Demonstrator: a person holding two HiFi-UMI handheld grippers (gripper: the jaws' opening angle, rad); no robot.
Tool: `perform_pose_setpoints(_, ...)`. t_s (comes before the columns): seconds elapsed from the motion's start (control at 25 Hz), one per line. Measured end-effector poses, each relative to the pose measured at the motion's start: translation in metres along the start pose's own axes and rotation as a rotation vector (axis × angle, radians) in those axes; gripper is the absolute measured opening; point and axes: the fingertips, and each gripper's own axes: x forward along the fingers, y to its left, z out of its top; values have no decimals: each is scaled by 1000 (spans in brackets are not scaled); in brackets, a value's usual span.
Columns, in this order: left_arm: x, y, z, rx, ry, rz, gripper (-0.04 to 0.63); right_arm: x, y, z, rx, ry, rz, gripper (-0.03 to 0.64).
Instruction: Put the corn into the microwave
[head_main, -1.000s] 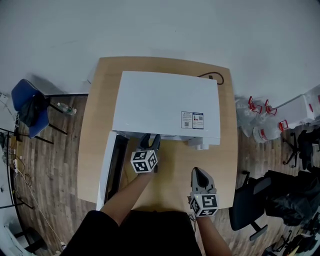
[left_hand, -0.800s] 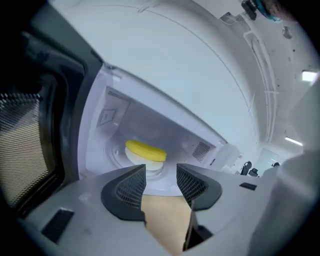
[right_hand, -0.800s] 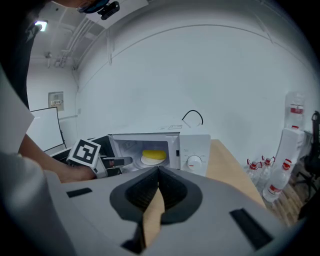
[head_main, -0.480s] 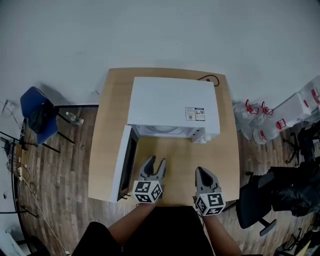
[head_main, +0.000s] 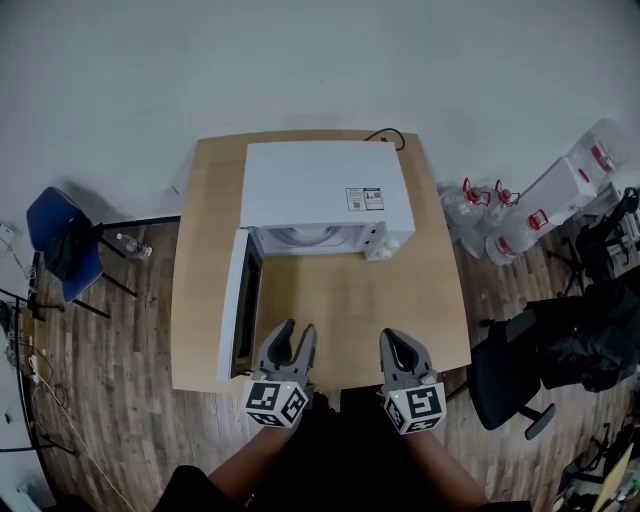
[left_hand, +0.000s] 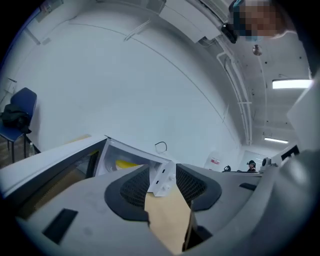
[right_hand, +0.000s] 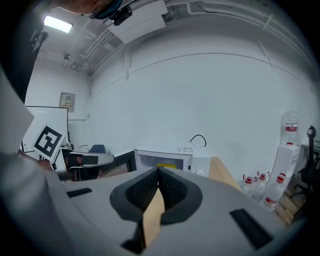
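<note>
Though most of the bench (head_main: 350, 310) lies bare, the white microwave (head_main: 320, 185) takes up its far half, close to the wall. Its door (head_main: 238, 305) is swung wide open to the left, so the cavity faces the person. Both grippers hang over the bench's near edge, side by side and well apart from the microwave. The left gripper (head_main: 298, 330) has its jaws spread with nothing between them. The right gripper (head_main: 393, 338) has its jaws pressed together, holding nothing. The yellow corn (left_hand: 127, 163) lies inside the microwave.
</note>
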Motion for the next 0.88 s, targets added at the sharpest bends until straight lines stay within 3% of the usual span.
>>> perform_pose_setpoints(0.04, -2, -4, 6, 10, -13, -24, 162, -6, 1, 1, 3, -3, -2, 60)
perform_pose_setpoints(0.12, -5, -12, 17, 21, -50, -58, 91, -15, 3, 2, 1, -7, 2, 60)
perform_pose_setpoints(0.28, -19, -26, 24, 25, -88, -50, 28, -27, 7, 5, -6, -31, 32, 60)
perform_pose_setpoints(0.44, -36, -49, 14, 0, -64, -19, 20, -43, 12, 9, -11, -59, 89, 60)
perform_pose_setpoints(0.76, -79, -122, -8, 104, -48, 42, 20, -100, 7, 3, -10, -86, 156, 60)
perform_pose_setpoints(0.88, -90, -151, -22, 108, -46, 50, 20, -123, 4, -8, -23, -80, 173, 60)
